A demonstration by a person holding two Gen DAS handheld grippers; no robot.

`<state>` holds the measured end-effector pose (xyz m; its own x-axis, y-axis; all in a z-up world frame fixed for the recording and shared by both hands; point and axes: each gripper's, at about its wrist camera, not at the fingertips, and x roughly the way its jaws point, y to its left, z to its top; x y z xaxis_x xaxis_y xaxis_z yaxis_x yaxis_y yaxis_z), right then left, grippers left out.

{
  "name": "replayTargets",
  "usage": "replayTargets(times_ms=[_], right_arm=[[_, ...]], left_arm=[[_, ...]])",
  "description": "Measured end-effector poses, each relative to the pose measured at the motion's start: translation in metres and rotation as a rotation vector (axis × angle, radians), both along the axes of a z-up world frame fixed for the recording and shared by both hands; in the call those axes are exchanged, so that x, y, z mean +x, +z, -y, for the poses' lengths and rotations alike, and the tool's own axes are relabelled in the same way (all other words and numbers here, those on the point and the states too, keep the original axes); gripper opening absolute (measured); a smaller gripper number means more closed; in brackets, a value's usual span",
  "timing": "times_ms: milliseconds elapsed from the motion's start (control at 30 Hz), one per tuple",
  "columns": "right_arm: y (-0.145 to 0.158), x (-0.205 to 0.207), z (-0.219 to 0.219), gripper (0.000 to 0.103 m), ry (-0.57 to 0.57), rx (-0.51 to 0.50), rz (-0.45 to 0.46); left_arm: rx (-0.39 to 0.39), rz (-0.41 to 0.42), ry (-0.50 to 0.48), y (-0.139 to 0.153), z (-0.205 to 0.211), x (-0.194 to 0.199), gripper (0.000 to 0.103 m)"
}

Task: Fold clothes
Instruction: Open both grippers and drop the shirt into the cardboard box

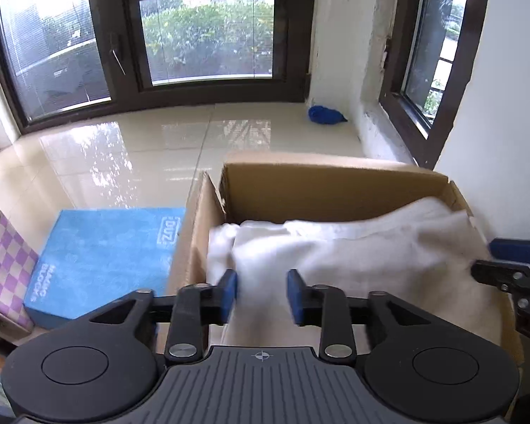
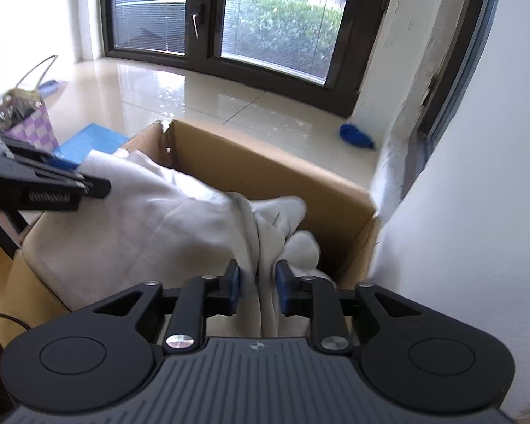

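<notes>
A white garment (image 1: 353,258) lies bunched in an open cardboard box (image 1: 318,183) and hangs over its near edge. In the left wrist view my left gripper (image 1: 262,295) is open just above the garment's near left part, its blue pads wide apart. The right gripper's tip (image 1: 494,272) shows at the right edge. In the right wrist view my right gripper (image 2: 258,282) is shut on a raised ridge of the white garment (image 2: 152,219) at the right side of the box (image 2: 265,162). The left gripper (image 2: 88,185) reaches in from the left.
A blue flat box (image 1: 102,258) and a purple checked bag (image 1: 3,268) stand left of the cardboard box. A blue bundle (image 1: 325,115) lies on the glossy tiles by the white wall. Dark-framed windows line the back. A white wall (image 2: 477,212) is close on the right.
</notes>
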<state>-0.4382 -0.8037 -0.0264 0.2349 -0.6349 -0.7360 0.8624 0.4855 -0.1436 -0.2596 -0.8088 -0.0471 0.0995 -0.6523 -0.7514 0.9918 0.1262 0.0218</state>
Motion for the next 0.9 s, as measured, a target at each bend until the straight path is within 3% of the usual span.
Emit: replayTargets(times_ms=[67,200,433,733,900], right_arm=[[0.003,0.001,-0.006,0.037,0.010,-0.034,-0.030],[0.008,0.004,-0.017,0.040,0.031,-0.087,-0.077],[-0.007,0.010,-0.005,0.040,0.063,0.012,-0.043],[-0.045,0.016,0.016,0.040,0.054,0.150,0.002],[-0.045,0.017,0.016,0.041,0.047,0.163,0.015]], left_arm=[[-0.019,0.019,0.009,0.006,-0.003,0.000,0.052],[-0.044,0.016,0.003,0.010,-0.008,0.001,0.053],[0.006,0.010,-0.056,-0.012,-0.001,-0.007,0.045],[0.065,-0.004,-0.038,-0.039,0.021,0.001,0.044],[0.069,-0.029,-0.037,-0.036,0.028,0.006,0.044]])
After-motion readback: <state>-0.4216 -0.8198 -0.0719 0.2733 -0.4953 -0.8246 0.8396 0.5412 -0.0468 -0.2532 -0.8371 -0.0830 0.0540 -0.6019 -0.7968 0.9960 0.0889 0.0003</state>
